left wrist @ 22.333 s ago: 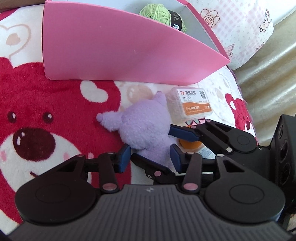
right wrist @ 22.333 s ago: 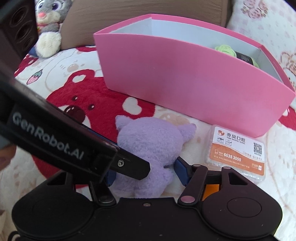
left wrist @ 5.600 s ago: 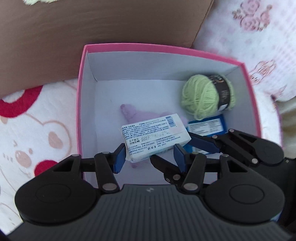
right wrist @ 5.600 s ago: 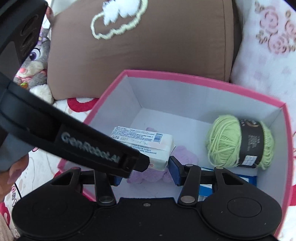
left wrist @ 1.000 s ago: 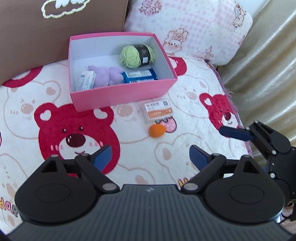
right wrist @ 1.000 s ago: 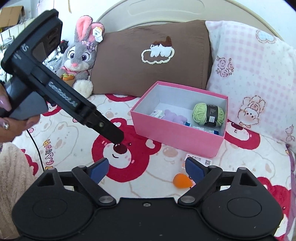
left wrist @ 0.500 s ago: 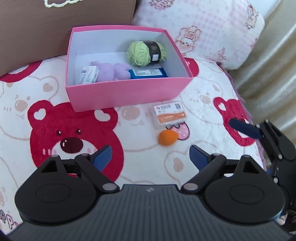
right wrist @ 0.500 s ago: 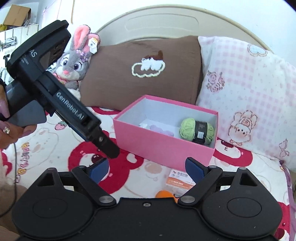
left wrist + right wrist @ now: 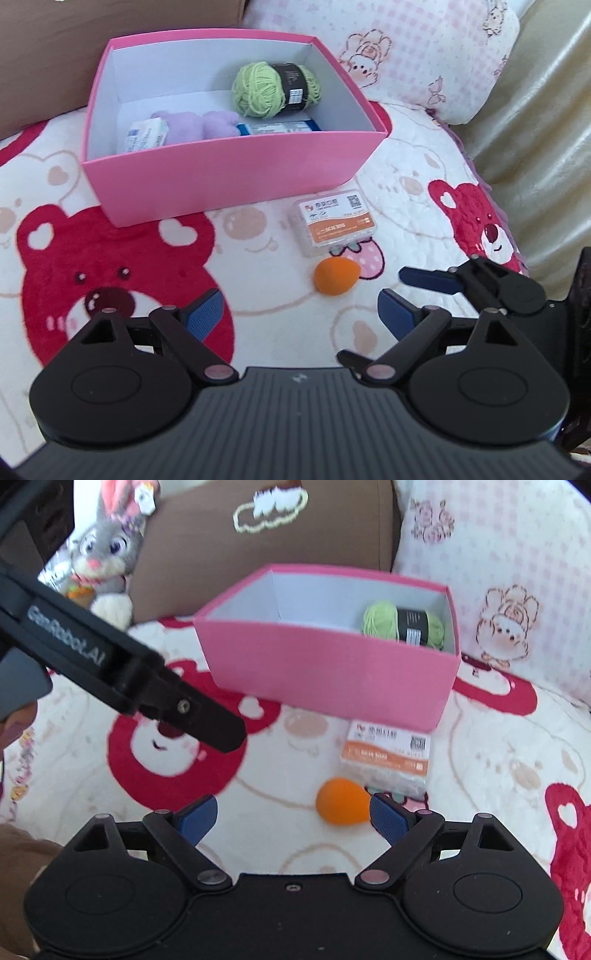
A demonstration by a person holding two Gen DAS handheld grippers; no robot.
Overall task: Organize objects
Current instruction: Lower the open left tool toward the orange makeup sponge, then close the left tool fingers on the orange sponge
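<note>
Yarn [image 9: 274,88], purple plush [image 9: 199,124] and packets fill pink box [image 9: 236,173]; both grippers' fingers spread wide.

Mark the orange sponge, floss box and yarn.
sponge [image 9: 334,276]: left wrist view, centre of its round body.
floss box [image 9: 336,226]: left wrist view, orange label on lid.
yarn [image 9: 258,88]: left wrist view, green wool left of band.

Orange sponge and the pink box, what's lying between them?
In the left wrist view, the clear plastic case with an orange label lies between the orange sponge and the pink box.
</note>
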